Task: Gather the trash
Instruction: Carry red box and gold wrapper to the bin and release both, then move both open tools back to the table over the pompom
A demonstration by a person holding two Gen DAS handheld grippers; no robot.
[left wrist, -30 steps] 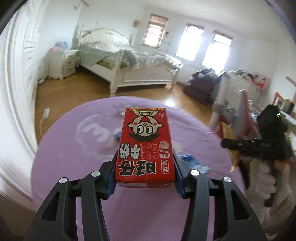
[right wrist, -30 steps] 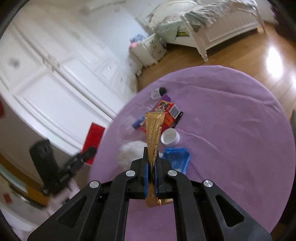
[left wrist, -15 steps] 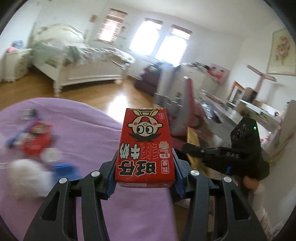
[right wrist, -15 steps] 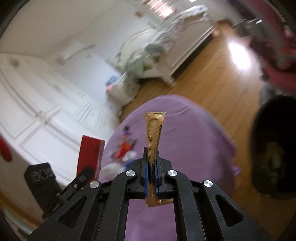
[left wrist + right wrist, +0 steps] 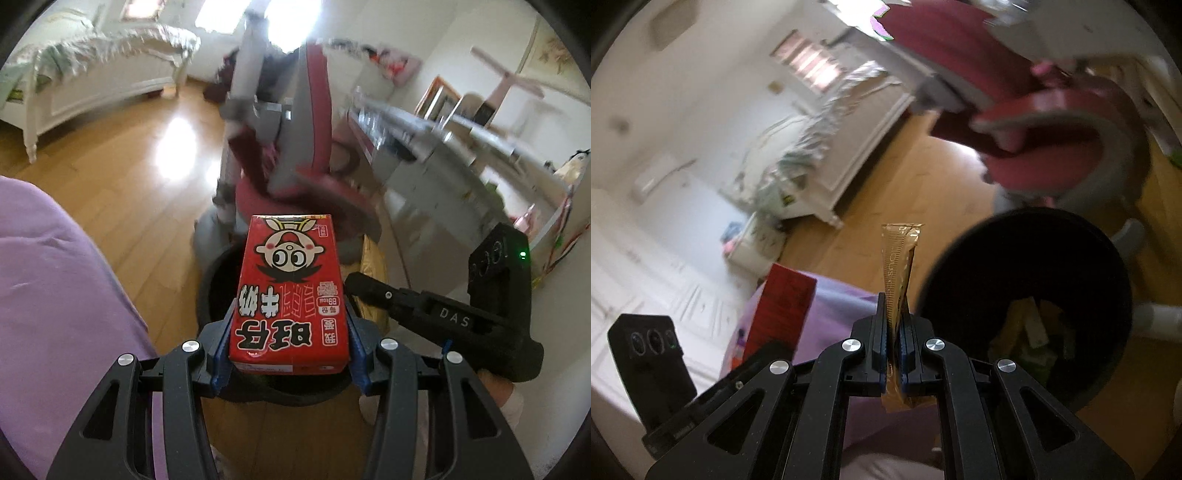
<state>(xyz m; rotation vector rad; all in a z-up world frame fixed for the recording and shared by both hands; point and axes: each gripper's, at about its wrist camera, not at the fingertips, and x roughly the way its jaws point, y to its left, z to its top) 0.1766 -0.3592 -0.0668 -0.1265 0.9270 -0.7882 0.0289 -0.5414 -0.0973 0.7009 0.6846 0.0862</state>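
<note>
Standing on the wood floor beside the purple table (image 5: 55,295), the black bin (image 5: 1027,266) is already partly filled with wrappers. A red carton (image 5: 290,295) is clamped by the left gripper (image 5: 290,354) above the bin's mouth; a gold sachet (image 5: 897,273) is pinched flat by the right gripper (image 5: 894,354), just left of the rim. Each load is best centred over the opening before release, the sachet moved further in. Large white Chinese characters and a cartoon face are printed on the carton; "DAS" is read on the right gripper.

"DAS" — right hand-held gripper (image 5: 373,291)
</note>
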